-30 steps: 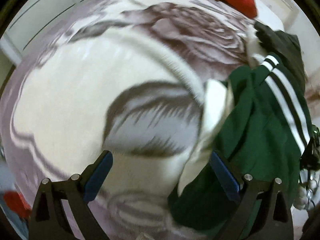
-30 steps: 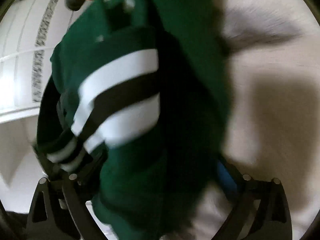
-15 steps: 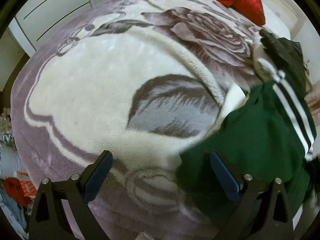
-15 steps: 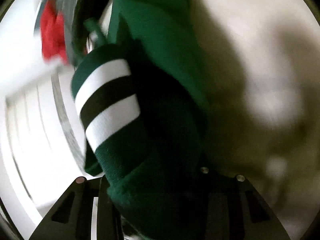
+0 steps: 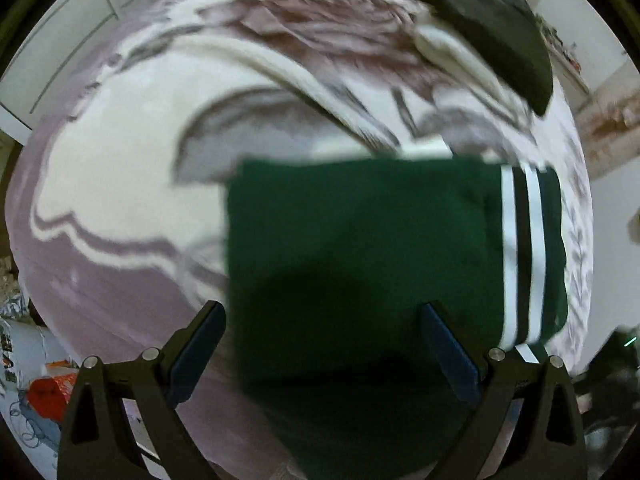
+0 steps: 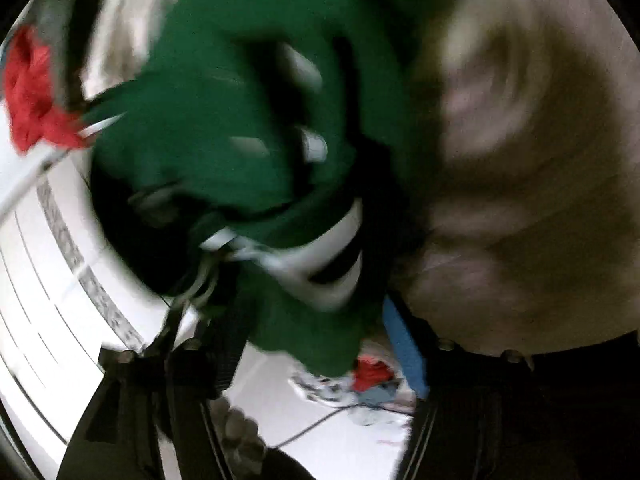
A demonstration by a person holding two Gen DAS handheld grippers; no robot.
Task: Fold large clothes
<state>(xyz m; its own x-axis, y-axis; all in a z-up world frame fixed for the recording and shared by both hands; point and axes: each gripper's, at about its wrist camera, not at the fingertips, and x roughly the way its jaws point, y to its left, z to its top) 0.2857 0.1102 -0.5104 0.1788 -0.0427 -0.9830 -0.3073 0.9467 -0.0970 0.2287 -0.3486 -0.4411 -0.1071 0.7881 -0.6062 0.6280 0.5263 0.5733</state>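
The left gripper hung spread wide above the bed, nothing between its blue pads, pointing steeply down at the green garment. That garment lay as a broad dark panel on the floral blanket, its white-striped cuff out toward the right edge of the bed. To my eye the cloth was being carried over for laying out, with no fold made yet.

Over on the right it was a blur. The right gripper had just been opening its jaws, with the green cloth bunched between them; whether the pads pressed it or merely cradled it, I couldn't tell.

The next move, I reckoned, called for smoothing the panel flat and finding a hem or sleeve to pinch. Room looked generous on the blanket's left side. On the right the bed's edge came close, and a dark folded garment sat at the far corner.
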